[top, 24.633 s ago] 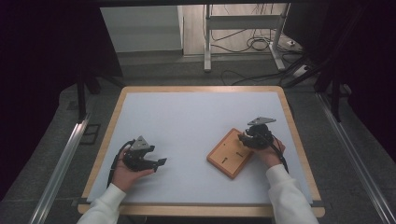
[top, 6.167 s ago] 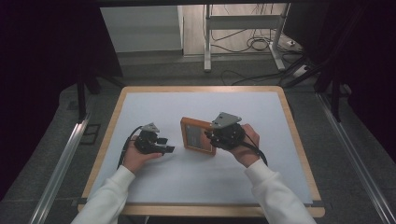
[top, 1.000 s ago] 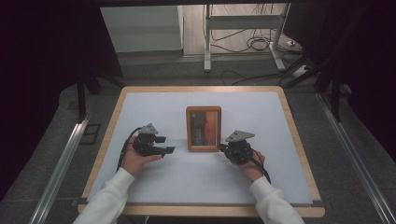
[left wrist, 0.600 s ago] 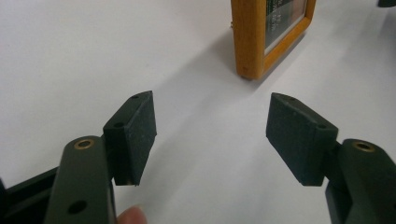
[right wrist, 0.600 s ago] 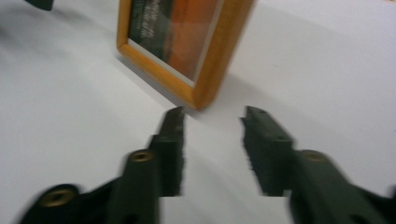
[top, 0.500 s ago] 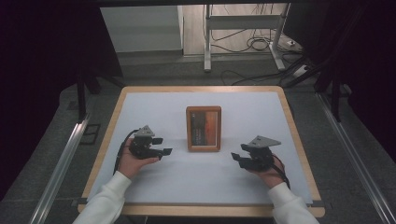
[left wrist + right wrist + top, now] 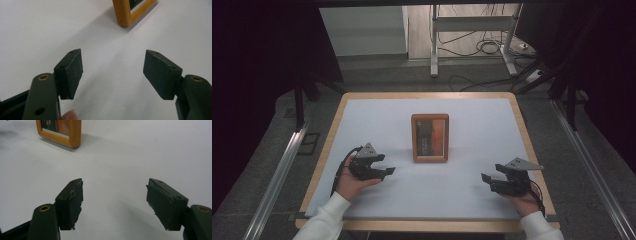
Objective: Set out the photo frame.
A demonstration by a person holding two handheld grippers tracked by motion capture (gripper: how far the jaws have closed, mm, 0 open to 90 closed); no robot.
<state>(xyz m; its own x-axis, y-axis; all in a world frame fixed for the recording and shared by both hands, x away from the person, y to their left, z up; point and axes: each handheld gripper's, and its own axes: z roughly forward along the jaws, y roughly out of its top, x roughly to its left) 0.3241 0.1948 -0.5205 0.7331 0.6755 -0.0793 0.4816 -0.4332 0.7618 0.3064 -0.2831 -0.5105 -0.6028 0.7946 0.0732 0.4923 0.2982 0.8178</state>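
With both pairs of jaws wide and empty, our left gripper [image 7: 388,170] sits nearer the picture frame [image 7: 430,137], which stands ahead-right of it and ahead-left of our right gripper [image 7: 486,182].

Looking along our right gripper [image 7: 113,203], we see its two black jaws rising from the bottom of the frame, standing wide apart with nothing but bare white table [image 7: 140,152] between them; they have just been opening. The pad [image 7: 72,203] on the left jaw looks frayed at its edge. In the upper left of the frame lies a corner of the wooden picture frame [image 7: 75,135], flat on the table and well apart from our jaws.
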